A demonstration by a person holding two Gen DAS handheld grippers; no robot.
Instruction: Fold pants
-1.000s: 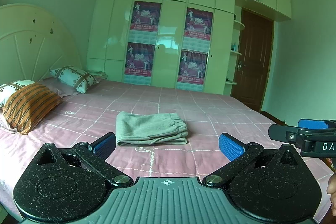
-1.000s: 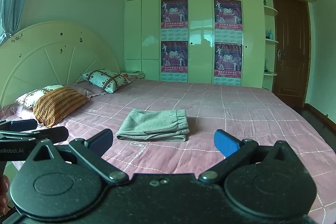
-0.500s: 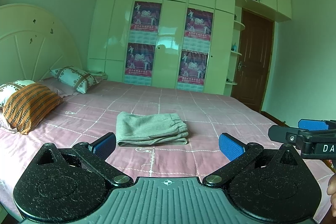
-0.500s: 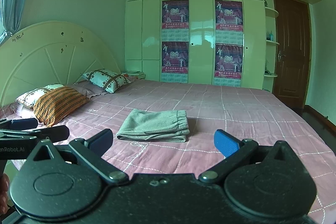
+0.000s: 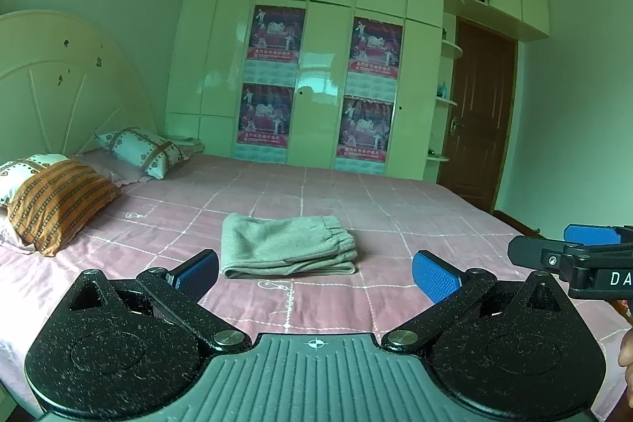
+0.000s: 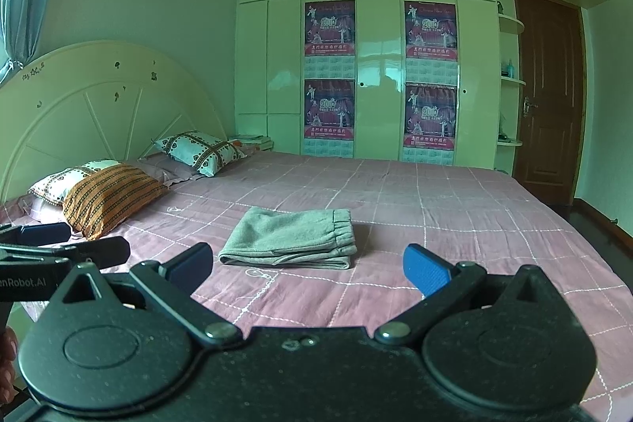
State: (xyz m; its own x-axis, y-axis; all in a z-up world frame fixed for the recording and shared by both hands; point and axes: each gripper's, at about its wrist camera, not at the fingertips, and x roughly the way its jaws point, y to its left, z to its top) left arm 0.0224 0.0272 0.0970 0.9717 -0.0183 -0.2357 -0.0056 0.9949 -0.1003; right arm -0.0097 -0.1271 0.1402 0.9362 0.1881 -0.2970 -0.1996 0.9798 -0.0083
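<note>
Grey pants [image 5: 287,246] lie folded into a compact rectangle in the middle of the pink bed [image 5: 395,216], elastic waistband to the right. They also show in the right wrist view [image 6: 289,238]. My left gripper [image 5: 314,273] is open and empty, held back from the pants above the bed's near edge. My right gripper [image 6: 308,267] is open and empty, likewise short of the pants. Each gripper shows at the side of the other's view: the right one [image 5: 573,256], the left one [image 6: 59,244].
Pillows, one orange striped [image 6: 110,196] and one patterned white [image 6: 199,151], lie at the headboard [image 6: 99,105] on the left. A white wardrobe with posters [image 6: 379,74] stands behind the bed. A brown door [image 6: 548,97] is at the right.
</note>
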